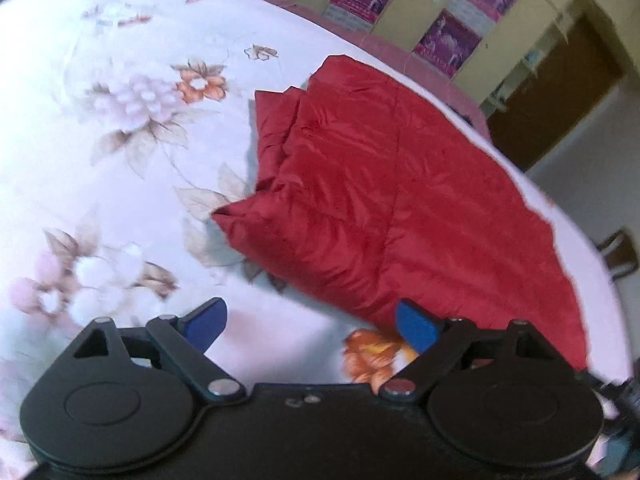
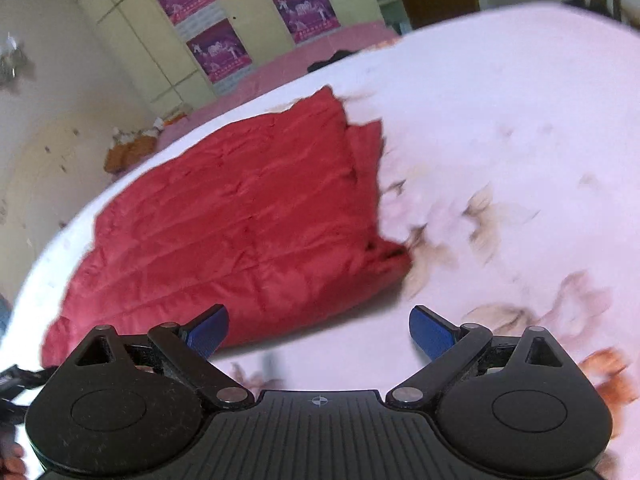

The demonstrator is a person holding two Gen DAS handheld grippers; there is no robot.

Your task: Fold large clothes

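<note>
A red quilted garment (image 1: pixel 384 196) lies folded into a thick pad on the white flowered bedsheet (image 1: pixel 100 152). It also shows in the right wrist view (image 2: pixel 236 216), with layered edges at its right side. My left gripper (image 1: pixel 312 328) is open and empty, held above the sheet just short of the garment's near corner. My right gripper (image 2: pixel 320 332) is open and empty, above the sheet at the garment's near edge. The right wrist view is blurred.
The bed's far edge (image 2: pixel 280 80) borders a pink floor. Yellow cupboards with purple posters (image 1: pixel 448 40) stand behind. A brown door (image 1: pixel 556 96) is at the right. A chair (image 1: pixel 618 252) stands beyond the bed's right edge.
</note>
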